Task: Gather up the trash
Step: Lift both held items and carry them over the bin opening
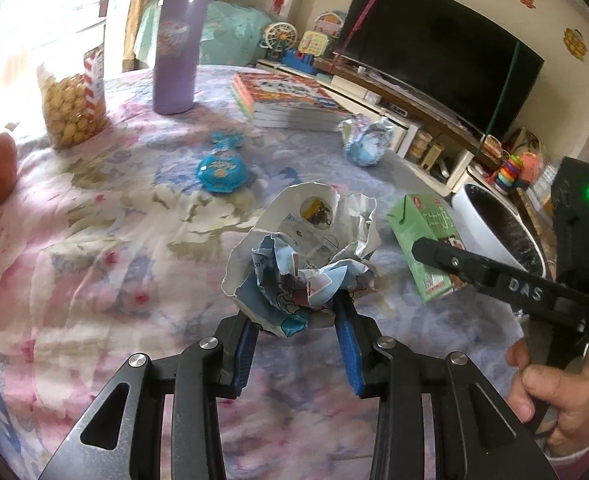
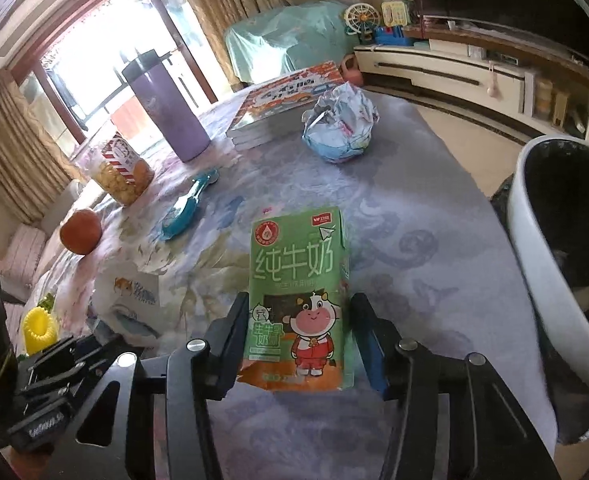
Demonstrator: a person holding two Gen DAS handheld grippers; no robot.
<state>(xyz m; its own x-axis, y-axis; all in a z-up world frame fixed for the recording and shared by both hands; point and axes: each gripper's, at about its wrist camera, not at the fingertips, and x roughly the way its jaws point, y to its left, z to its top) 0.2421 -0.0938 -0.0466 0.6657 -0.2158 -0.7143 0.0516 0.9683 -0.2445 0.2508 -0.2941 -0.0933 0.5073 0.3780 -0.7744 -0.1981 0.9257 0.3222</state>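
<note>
My left tongs (image 1: 296, 316) are clamped on a crumpled wrapper (image 1: 302, 256), held over the near middle of the floral desk (image 1: 94, 248). My right tongs (image 2: 300, 340) straddle the green milk carton (image 2: 300, 292) at the desk's right edge; I can't tell if the pads press it. White bin (image 2: 534, 264) right of it. Second crumpled wrapper (image 2: 340, 128) far, by the books (image 2: 286, 96).

Daylight from window (image 2: 106, 52) at ten o'clock, overexposed; tabletop (image 1: 94, 240) evenly lit, faint shadows; fisheye bending, dark vignette at corners.
</note>
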